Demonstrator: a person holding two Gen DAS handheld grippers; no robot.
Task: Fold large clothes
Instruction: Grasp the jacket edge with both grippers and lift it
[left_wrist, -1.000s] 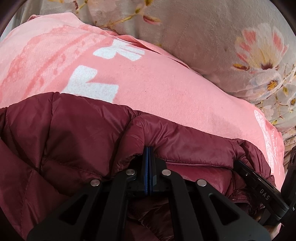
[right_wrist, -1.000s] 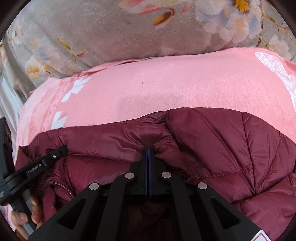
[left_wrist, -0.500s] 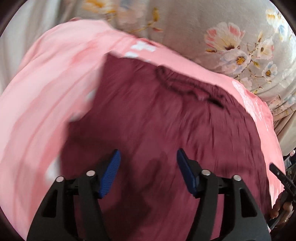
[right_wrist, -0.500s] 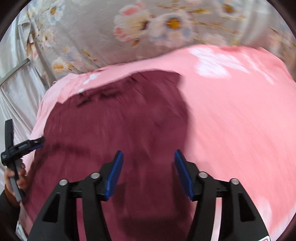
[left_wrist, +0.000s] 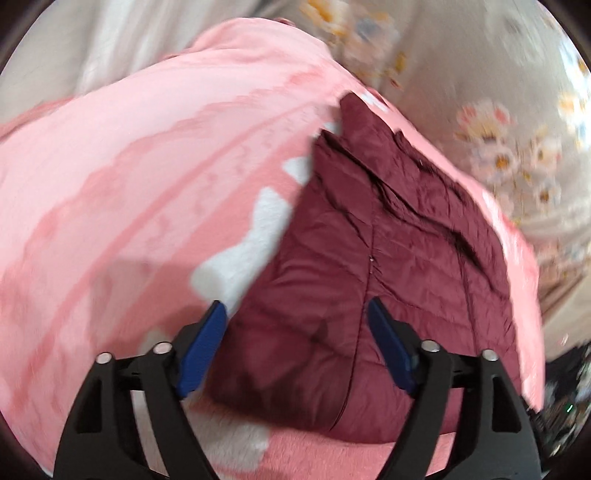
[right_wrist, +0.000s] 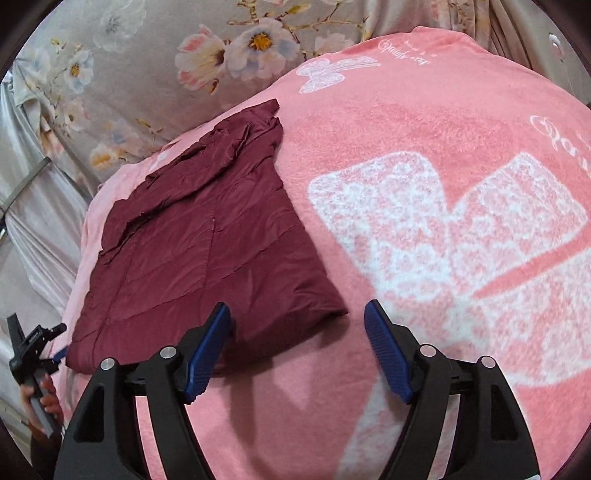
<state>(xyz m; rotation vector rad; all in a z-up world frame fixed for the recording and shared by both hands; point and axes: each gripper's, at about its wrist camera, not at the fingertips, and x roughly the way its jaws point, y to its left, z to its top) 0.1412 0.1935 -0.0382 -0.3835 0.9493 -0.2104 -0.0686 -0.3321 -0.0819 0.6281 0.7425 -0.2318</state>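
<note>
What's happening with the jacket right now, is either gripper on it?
Neither. The maroon jacket lies folded flat on the pink blanket. The left gripper and the right gripper are both open and hold nothing; they hover above the jacket's near edge. The left view is blurred.

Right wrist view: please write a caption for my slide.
Open right gripper above a folded maroon jacket lying on a pink blanket.
</note>
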